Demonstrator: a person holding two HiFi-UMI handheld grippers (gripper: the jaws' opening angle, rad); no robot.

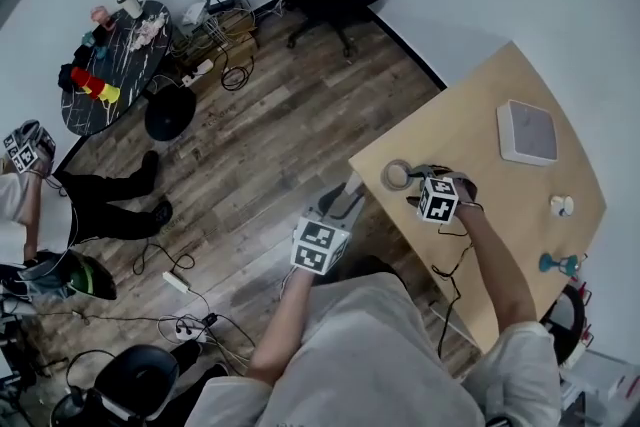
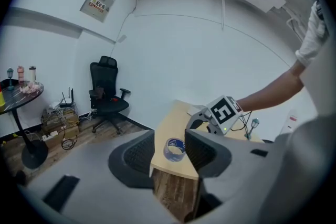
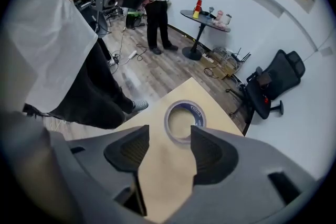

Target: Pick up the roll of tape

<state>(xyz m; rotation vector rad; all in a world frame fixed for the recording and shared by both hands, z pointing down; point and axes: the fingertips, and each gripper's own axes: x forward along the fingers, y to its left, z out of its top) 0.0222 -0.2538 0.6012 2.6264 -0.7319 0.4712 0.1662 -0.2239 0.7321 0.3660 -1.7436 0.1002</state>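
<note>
The roll of tape [image 3: 184,120] lies flat near the corner of the bench [image 3: 163,176], hole upward, with nothing around it. It sits just beyond the tips of the right claw [image 3: 169,134], not yet between them. That claw stands wide, its pads bare, with only bench top in the gap.

The gap looks a little wider than the ring, so straddling the whole roll seems workable. I would carry the claw slightly forward until the ring is centred between the pads, then sink until the tips nearly meet the wood. The roll is low, and a high grip would likely slip off its rim. Close squarely across the widest part. A skewed approach could shove the roll toward the nearby edge — it probably slides easily.

In the head view the right forearm reaches out over the bench, its claw tipped steeply down at the tape. The left claw [image 1: 348,193] is held off the bench's corner, aimed roughly level toward the roll — open too, gripping nothing.
</note>
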